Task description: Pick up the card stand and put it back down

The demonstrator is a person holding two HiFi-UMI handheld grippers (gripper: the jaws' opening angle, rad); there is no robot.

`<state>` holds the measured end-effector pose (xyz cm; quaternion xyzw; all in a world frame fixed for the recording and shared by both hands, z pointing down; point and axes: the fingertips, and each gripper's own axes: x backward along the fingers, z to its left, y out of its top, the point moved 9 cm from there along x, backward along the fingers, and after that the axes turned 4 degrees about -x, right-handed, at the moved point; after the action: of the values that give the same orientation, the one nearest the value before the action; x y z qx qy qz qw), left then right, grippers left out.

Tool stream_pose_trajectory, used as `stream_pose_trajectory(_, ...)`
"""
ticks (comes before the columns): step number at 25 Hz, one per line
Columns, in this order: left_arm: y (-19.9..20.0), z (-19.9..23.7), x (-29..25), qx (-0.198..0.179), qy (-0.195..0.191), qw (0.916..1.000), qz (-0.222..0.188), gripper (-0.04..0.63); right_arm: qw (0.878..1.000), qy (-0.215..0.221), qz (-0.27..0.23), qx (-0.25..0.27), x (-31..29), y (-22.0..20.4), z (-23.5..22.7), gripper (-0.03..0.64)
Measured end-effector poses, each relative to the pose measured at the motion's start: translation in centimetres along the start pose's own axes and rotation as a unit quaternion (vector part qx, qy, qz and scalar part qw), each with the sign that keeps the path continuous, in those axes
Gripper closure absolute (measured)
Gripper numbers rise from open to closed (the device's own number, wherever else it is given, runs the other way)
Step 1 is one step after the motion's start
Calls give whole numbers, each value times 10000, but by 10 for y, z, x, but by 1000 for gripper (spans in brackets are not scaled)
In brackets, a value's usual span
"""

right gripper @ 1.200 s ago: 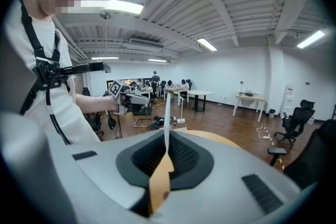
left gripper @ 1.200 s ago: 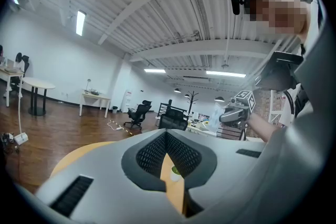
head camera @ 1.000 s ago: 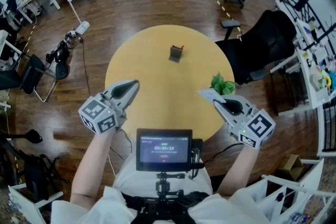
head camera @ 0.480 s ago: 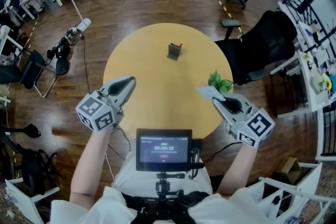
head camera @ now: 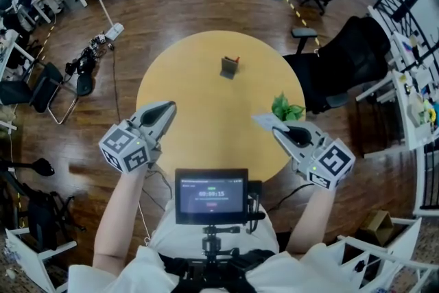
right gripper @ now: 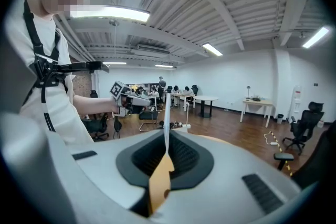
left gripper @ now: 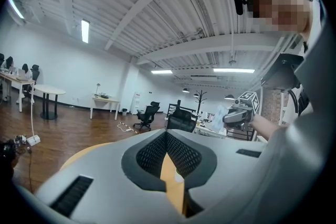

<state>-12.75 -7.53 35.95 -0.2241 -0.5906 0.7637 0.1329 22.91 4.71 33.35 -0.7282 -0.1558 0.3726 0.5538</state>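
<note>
**Card stand out of reach, one pair of fingers already full**

The round yellow bench (head camera: 199, 127) fills the middle of the head view. I hold both tools over its near edge.

My left gripper (head camera: 170, 106) hangs over the near left of the bench. Its fingers (left gripper: 152, 155) are drawn together tip to tip with nothing between them; only bare bench shows through the slot lower down.

My right gripper (head camera: 277, 131) is at the near right. Its fingers (right gripper: 184, 157) are clamped on a thin white card (head camera: 263, 121), which its own view shows edge-on, sticking up out of the pads.

Just beyond that card lies a small green leafy sprig (head camera: 288, 108), close to the right rim.

The card stand (head camera: 230, 68) sits alone on the far half of the bench, a little beyond centre. It stands upright, well apart from both grippers and from the sprig. It is a small dark block with a bit of red at its top edge; finer detail is too small to tell.

I judge it light and rigid, so it needs little squeeze. Being small, it may tip or skid if one finger touches before the other. I would open the empty left fingers, straddle its body low down across the narrower faces, close evenly, and lift straight up.
</note>
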Motion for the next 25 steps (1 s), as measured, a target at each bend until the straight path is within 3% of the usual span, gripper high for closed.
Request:
stream_pose_trajectory(12,0,11,10,-28,147,9999,58,594,9999,144,-48,0,-18,5,2,586)
stream_pose_trajectory(25,-15,36,10,78,-63,9998,198,595,9999,-32,95,-91,-39,0,6,586)
